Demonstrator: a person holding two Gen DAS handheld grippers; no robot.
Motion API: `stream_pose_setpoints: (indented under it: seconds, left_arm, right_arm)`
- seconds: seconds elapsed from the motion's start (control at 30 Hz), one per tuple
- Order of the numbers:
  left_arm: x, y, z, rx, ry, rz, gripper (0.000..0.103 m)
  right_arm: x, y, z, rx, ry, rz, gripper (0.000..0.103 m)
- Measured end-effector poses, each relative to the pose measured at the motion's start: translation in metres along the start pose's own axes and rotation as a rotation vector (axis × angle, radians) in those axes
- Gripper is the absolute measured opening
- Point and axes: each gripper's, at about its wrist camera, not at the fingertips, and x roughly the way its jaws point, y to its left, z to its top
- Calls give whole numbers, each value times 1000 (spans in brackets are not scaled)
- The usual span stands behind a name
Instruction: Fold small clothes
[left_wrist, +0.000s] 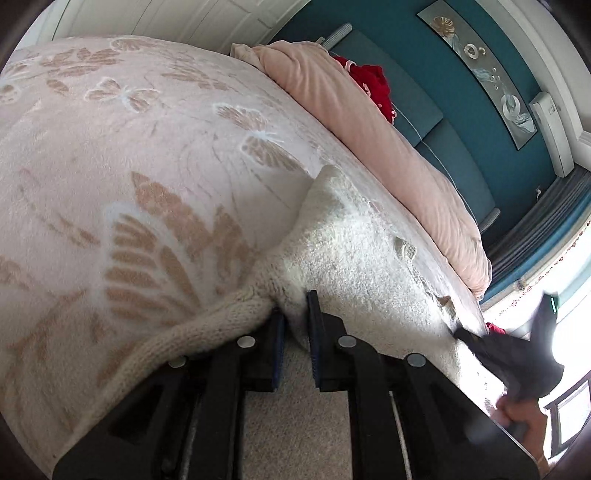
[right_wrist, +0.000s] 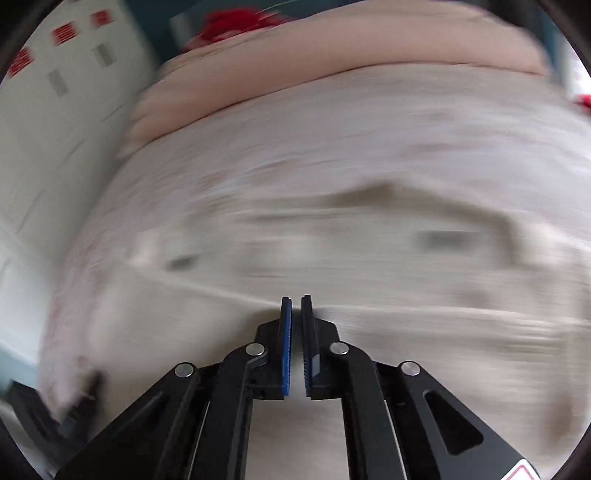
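A small cream knitted garment lies on the pink butterfly blanket of the bed. My left gripper is shut on its ribbed edge, which trails off to the left. The right gripper shows at the far right of the left wrist view, at the garment's other edge. In the right wrist view, which is heavily blurred, my right gripper is shut on a taut edge of the cream garment.
A rolled pink duvet lies along the far side of the bed, with a red cloth behind it. A teal headboard and wall stand beyond. A white wardrobe is at the left.
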Motion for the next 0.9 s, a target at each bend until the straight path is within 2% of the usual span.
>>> stream_pose_setpoints:
  seconds: [0.07,0.1,0.13,0.17,0.2,0.27,0.3,0.33,0.37,0.43,0.47,0.5,0.57,0.63,0.7,0.73,0.77,0.83,0.9]
  left_arm:
    - [0,-1,0,3,0,5,12]
    - [0,-2,0,6,0,9,12]
    - [0,-3,0,9,-1,13,12]
    - [0,-4,0,14,-1,18,12]
    - [0,-4,0,16,-1,21,12]
    - [1,-5,0,19,0,25,12]
    - [1,-5,0,19,0,26,12]
    - [1,-5,0,19,1,26,12]
    - [2,-5,0,17,1,25,12]
    - [2,-5,0,19,0,27,12]
    - [2,-5,0,20,0,28,12]
    - [3,-6,0,24,-2,30,12]
    - [4,-7,-1,30,-3,34,12]
    - [5,-7,-1,31,-4,34,12]
    - [5,-7,-2,33,-6,34,12]
    - [5,-6,-2,33,-7,32,12]
    - [6,-6,-2,33,-8,32,12]
    - [6,-6,-2,30,-4,32,12]
    - [5,-5,1,14,3,17,12]
  right_arm:
    - [-35,-45,-9,55,-51,-79,30]
    - [-50,-68,-13,89,-74,-117,55]
    - [-61,-90,-17,126,-91,-140,70]
    - [-64,-107,-20,157,-84,-137,71]
    - [-58,-121,-22,173,-54,-119,71]
    - [-45,-121,-24,148,6,-100,69]
    - [-41,-122,-19,117,15,-115,59]
    - [-41,-113,-20,74,14,-123,22]
    - [-46,-107,-16,60,3,-103,8]
    - [-66,-101,-7,73,-91,-65,7]
    - [-72,-105,-4,72,-140,-76,5]
    - [-69,-113,-7,73,-145,-112,5]
    - [-34,-141,-16,124,-11,-146,5]
    - [-39,-139,-21,103,-34,-134,5]
    - [-50,-131,-20,100,-62,-73,6]
    - [-48,-128,-21,72,-69,-88,11]
    - [-37,-129,-25,52,-16,-130,16]
    - [-43,-132,-26,103,-32,-104,16]
    - [-67,-132,-30,171,-60,-82,23]
